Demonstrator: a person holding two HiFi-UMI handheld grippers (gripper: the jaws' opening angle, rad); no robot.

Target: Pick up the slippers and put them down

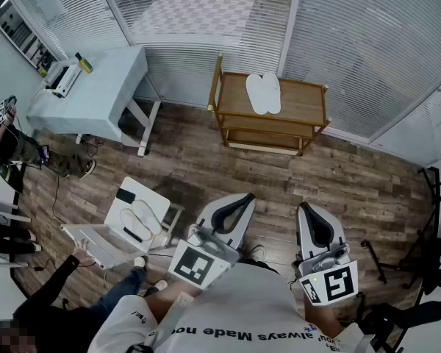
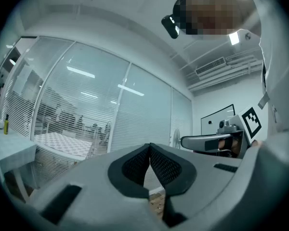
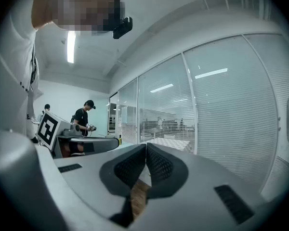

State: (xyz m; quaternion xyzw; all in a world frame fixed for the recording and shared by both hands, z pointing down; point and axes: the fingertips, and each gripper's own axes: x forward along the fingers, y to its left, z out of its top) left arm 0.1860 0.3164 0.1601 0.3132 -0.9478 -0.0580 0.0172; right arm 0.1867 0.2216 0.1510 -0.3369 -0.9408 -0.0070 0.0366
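Observation:
A pair of white slippers [image 1: 264, 93] lies side by side on the top of a wooden shelf trolley [image 1: 309, 101] by the blinds, far ahead of me. My left gripper [image 1: 244, 199] is held level near my body, jaws shut with nothing between them; its own view shows the tips [image 2: 150, 146] touching. My right gripper [image 1: 309, 208] is beside it, also level and shut on nothing, its tips [image 3: 146, 146] meeting. Both grippers are well short of the trolley, above the wooden floor. Neither gripper view shows the slippers.
A white chair [image 1: 138, 213] at the lower left carries a second pair of slippers [image 1: 142, 218] and a dark phone. A person sits beside it with a laptop [image 1: 95, 244]. A light table [image 1: 95, 90] stands at the back left. Black stands [image 1: 426, 256] are on the right.

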